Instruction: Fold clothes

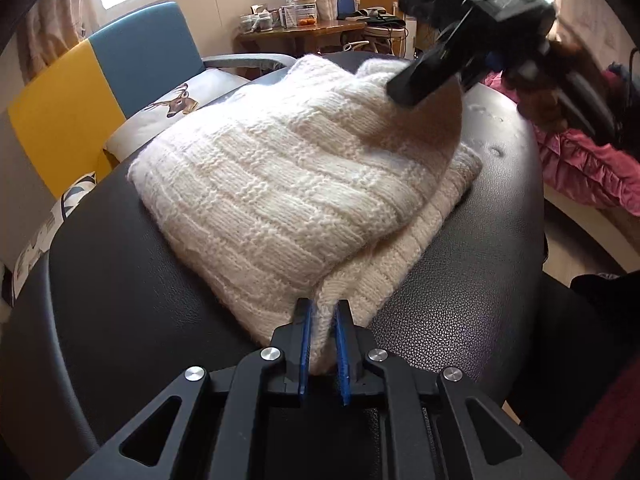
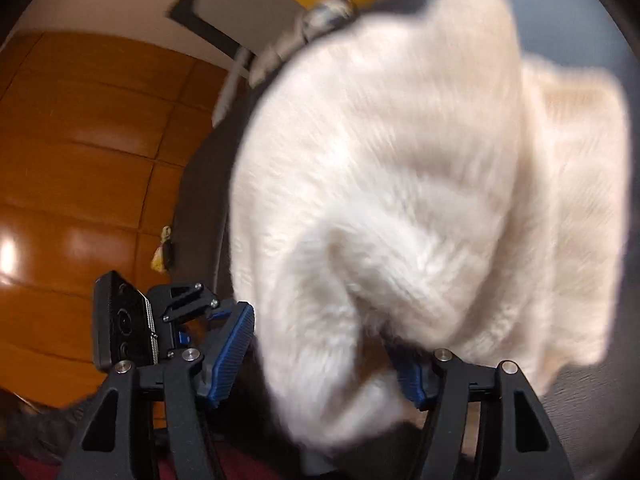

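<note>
1. Cream-white chunky knitted sweater (image 1: pixel 288 168) is lying folded on the black leather round seat (image 1: pixel 460 292).
2. Left gripper (image 1: pixel 323 344) is pinching the sweater's near corner between its narrow blue pads.
3. Right gripper (image 2: pixel 324 360) is hanging over the sweater's far side, jaws spread wide; knit is lying loosely between them, not pressed.

Left tongs (image 1: pixel 323 320) pinched nearly closed, angled downward; right tongs (image 2: pixel 320 354) spread wide, tilted down.

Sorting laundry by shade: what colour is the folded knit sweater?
Cream-white, block-ribbed knit sweater; clearest in the left wrist view.
</note>
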